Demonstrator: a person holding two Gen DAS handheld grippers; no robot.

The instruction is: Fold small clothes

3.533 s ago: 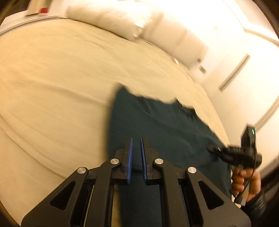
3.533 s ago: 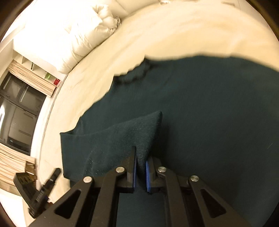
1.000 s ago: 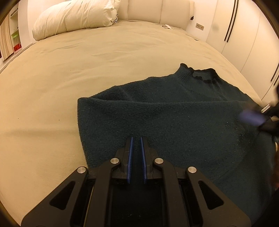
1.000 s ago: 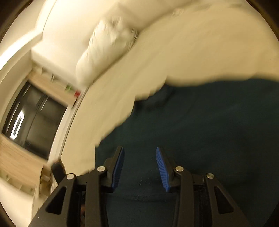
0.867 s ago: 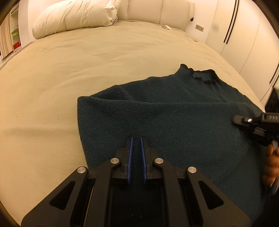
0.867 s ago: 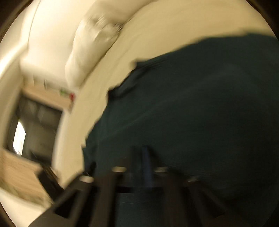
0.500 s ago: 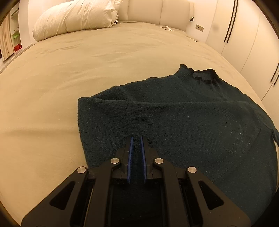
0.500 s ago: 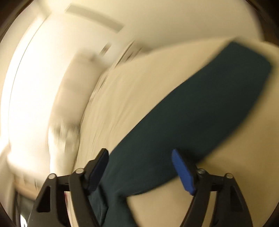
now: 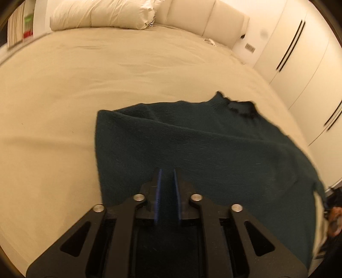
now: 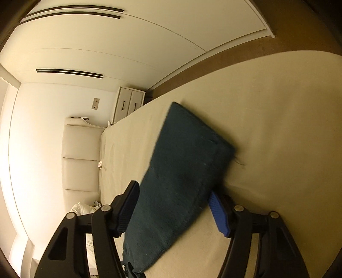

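I'm looking at a dark teal sweater (image 9: 213,154) lying flat on the beige bed (image 9: 74,96), its collar (image 9: 239,107) pointing toward the white wardrobe doors (image 9: 299,64), a pillow (image 9: 100,15) sitting well apart at the headboard end.

My left gripper (image 9: 166,181) is hovering low over the near hem of the sweater. Its blue pads (image 9: 158,188) have just been opening and are standing a narrow slit apart; dark knit is showing in the gap, but I can't tell whether any fabric is still caught there, and the pads aren't visibly pressing on it.

My right gripper (image 10: 173,205) is rolled on its side, so the room is looking tilted in its view. Its jaws are standing wide apart and have just been closing in a bit. The sweater's sleeve (image 10: 183,171) is stretching out along the bed between the two fingers (image 10: 218,211), neither pad pinching it. A bit of a hand (image 9: 334,218) is showing at the right edge of the left view.
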